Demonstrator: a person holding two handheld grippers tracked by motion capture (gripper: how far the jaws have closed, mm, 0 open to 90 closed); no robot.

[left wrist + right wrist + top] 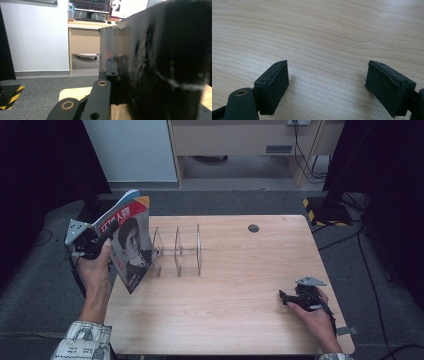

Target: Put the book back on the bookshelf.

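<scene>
Magazine held up left of the rack

The left gripper (100,240) clamps a magazine (129,242), tilted, just left of the clear rack (179,251). The right gripper (328,86), jaws wide and empty, rests on the table (240,295), well right of the rack.

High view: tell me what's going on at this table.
A person works a handheld tool in each hand. The left tool is shut on a magazine, holding it tilted off the table at its left edge, right beside a clear acrylic divider rack. The magazine is not in the rack's slots yet. The right tool rests low over bare wood near the front right, jaws open and holding nothing.
</scene>
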